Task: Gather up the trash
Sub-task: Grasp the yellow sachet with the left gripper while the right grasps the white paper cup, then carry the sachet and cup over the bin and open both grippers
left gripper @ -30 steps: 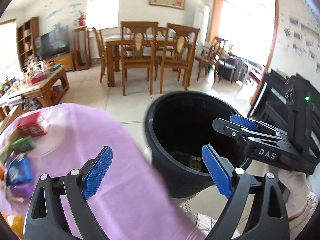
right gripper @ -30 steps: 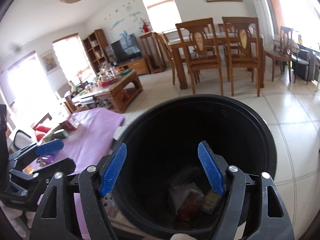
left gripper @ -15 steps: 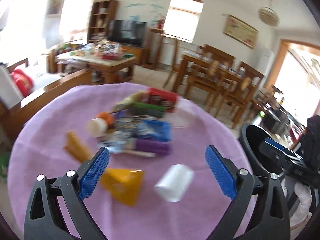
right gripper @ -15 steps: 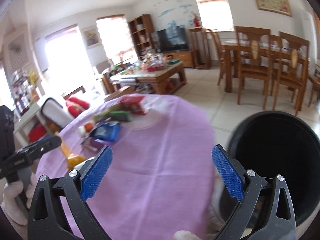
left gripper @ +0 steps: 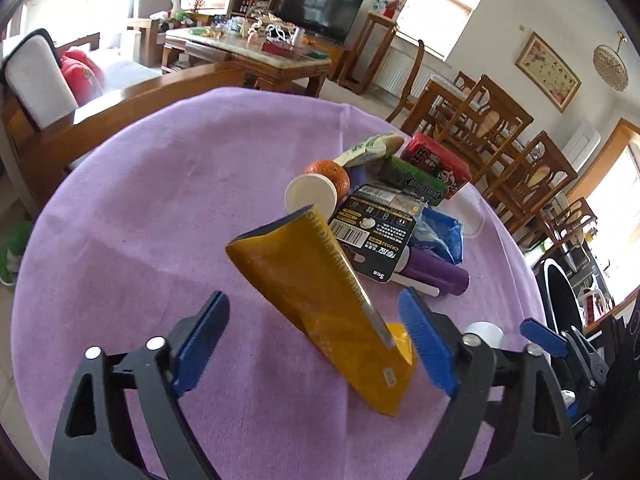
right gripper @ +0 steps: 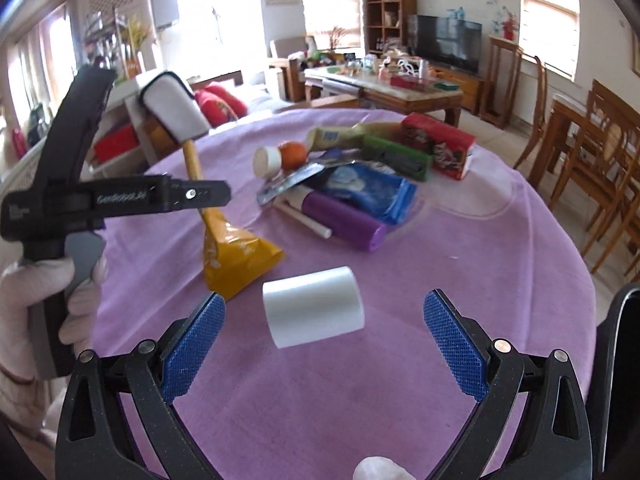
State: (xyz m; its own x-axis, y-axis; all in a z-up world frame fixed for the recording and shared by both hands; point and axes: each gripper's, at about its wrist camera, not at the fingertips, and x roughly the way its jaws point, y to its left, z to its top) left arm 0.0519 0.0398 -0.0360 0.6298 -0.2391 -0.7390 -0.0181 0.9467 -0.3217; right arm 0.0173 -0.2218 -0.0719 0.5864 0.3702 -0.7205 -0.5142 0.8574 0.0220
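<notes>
Left claw [left gripper: 314, 342] has its blue pads spread either side of the yellow pouch [left gripper: 320, 300] and is closing, the pads not yet pressing on it. Right claw [right gripper: 324, 344] stands spread wide and empty, the white roll [right gripper: 314, 306] lying on its side just ahead of the gap, low centre of the right wrist view.

To do this step well, I judge each claw should come down square over its own item: the left should pinch the pouch across its flat faces near the fuller lower end, where it looks firmest; the right should straddle the roll across its curved side so that it cannot roll away.

Beyond them, toward the upper centre of both views, the rest of the trash is heaped: a purple tube [right gripper: 344, 222], a blue wrapper [right gripper: 372, 192], a black card [left gripper: 374, 232], a green box [left gripper: 414, 184], a red box [right gripper: 438, 146], a white cup [left gripper: 310, 198] and an orange [left gripper: 330, 172].

The purple-covered worktop [left gripper: 160, 200] is bare at left and along the near edge, which gives room. The black bin [left gripper: 558, 296] shows at the right edge, past the worktop's rim.
</notes>
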